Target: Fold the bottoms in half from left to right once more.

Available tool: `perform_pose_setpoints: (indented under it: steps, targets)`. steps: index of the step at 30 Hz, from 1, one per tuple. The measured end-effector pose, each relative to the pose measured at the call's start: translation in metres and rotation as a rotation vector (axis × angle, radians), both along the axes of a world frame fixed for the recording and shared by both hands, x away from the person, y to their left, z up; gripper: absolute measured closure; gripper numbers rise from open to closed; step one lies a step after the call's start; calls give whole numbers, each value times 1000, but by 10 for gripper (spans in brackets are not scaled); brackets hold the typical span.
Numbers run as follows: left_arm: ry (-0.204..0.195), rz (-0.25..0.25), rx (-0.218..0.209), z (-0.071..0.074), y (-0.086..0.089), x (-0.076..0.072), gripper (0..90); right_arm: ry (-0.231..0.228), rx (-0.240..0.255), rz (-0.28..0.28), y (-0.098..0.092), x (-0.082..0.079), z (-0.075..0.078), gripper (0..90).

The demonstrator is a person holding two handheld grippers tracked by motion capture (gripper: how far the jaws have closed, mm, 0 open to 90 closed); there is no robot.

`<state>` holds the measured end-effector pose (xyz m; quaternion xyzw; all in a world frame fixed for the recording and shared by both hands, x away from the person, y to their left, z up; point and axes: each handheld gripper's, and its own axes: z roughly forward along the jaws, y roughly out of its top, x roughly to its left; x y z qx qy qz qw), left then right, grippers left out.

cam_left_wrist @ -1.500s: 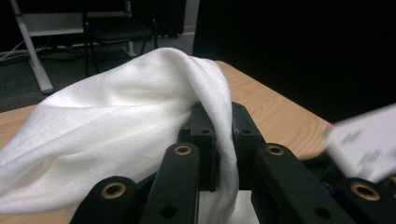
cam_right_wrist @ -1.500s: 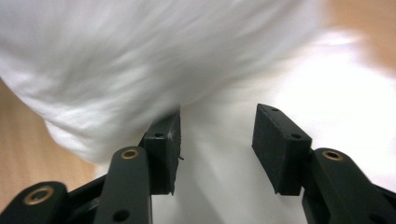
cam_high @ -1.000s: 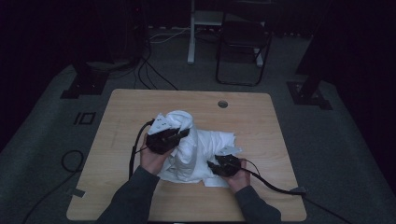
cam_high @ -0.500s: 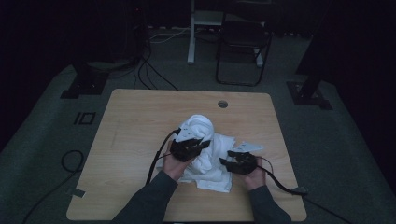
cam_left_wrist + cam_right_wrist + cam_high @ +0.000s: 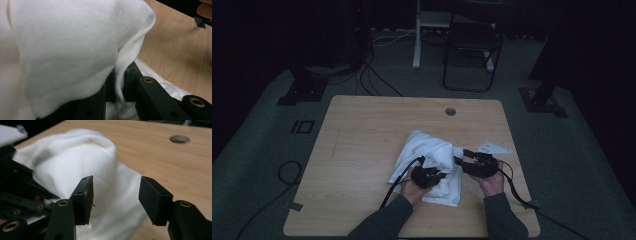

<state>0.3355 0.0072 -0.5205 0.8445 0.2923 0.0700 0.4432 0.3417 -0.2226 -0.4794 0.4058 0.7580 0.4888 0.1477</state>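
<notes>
White cloth [image 5: 432,165] is lying bunched on the wooden table [image 5: 362,135], on the person's side of the round cable hole [image 5: 450,111] and well apart from it, and it is sitting nearer the table's right edge than it was a second ago, when the heap stood taller and closer to the middle. The left gripper [image 5: 428,176] is resting low on the near part of the cloth; in the left gripper view its jaws are pressed almost together with a fold of the white fabric [image 5: 117,82] pinched between the pads, the rest of the cloth draping over and above them. It has been coming down with that fold over the last second, so the lifted part of the heap is now settling back onto the table. The right gripper [image 5: 468,159] is hovering just beside the cloth's right edge, on the side away from the left gripper; its jaws have just been opening and are now standing spread, and the right gripper view is showing the cloth [image 5: 82,165] behind the gap with nothing pressed between the pads [image 5: 86,197]. By my reading, the right side has let go of its hold while the left is keeping one, which looks like a regrasp in the middle of folding or straightening: the cloth is being held at one point, and the free gripper is needing a fresh edge near the cable-hole side before the next fold can be pulled flat.
</notes>
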Motion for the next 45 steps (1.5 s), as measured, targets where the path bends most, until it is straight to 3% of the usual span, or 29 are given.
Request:
perform_pose_setpoints:
  steps: [3, 5, 6, 7, 9, 10, 13, 15, 16, 17, 18, 20, 21, 22, 23, 26, 28, 30, 31, 34, 37, 42, 45]
  targets:
    - [-4, -2, 11, 0, 0, 0, 821, 16, 10, 59, 18, 7, 1, 419]
    - [3, -1, 10, 1, 0, 0, 818, 34, -12, 81, 27, 12, -2, 472]
    - [5, -2, 11, 2, 0, 0, 814, 43, -27, 83, 31, 15, -4, 538]
    - [8, -2, 11, 3, 0, 0, 803, 64, -40, 106, 34, 20, -7, 683]
    - [35, -5, -4, 7, 2, 0, 740, 81, -58, 110, 37, 25, -11, 823]
    - [34, -16, -14, 13, 4, -2, 699, 84, -63, 102, 38, 26, -12, 851]
    - [-11, -35, -37, 38, 12, -11, 604, 90, -51, 59, 32, 32, -13, 863]
    - [-44, -32, -68, 57, 22, -16, 590, 94, -50, 43, 28, 34, -14, 865]
    - [-44, -32, -68, 57, 22, -16, 583, 94, -50, 43, 28, 34, -14, 865]
    - [-95, -16, -127, 86, 42, -18, 570, 100, -68, 29, 24, 36, -15, 865]
    - [-95, -16, -127, 86, 42, -18, 563, 100, -68, 29, 24, 36, -15, 865]
    - [-160, 39, -145, 107, 65, -11, 561, 105, -71, 23, 20, 38, -18, 865]
    - [-160, 39, -145, 107, 65, -11, 563, 108, -72, 19, 18, 39, -19, 865]
    - [-183, 116, -125, 113, 84, 3, 583, 111, -71, 15, 17, 39, -21, 864]
    - [-182, 171, -119, 112, 95, 13, 596, 114, -69, 12, 16, 39, -21, 863]
    - [-152, 245, -61, 100, 112, 39, 665, 114, -74, 8, 14, 41, -23, 858]
    - [-93, 251, -21, 86, 116, 54, 689, 117, -76, 5, 14, 43, -24, 856]
    - [-51, 213, 28, 70, 113, 64, 696, 122, -78, 0, 14, 45, -25, 855]
    - [-40, 183, 54, 62, 109, 65, 701, 123, -78, -2, 13, 46, -25, 855]
    - [-27, 105, 71, 45, 98, 61, 743, 128, -84, -10, 13, 49, -27, 852]
    - [-13, 105, 92, 32, 91, 57, 784, 132, -97, -18, 12, 53, -28, 848]
    - [33, 125, 69, 12, 89, 55, 819, 134, -120, -29, 9, 55, -27, 804]
    - [14, 128, 97, 9, 87, 52, 830, 129, -127, -43, 6, 53, -22, 726]
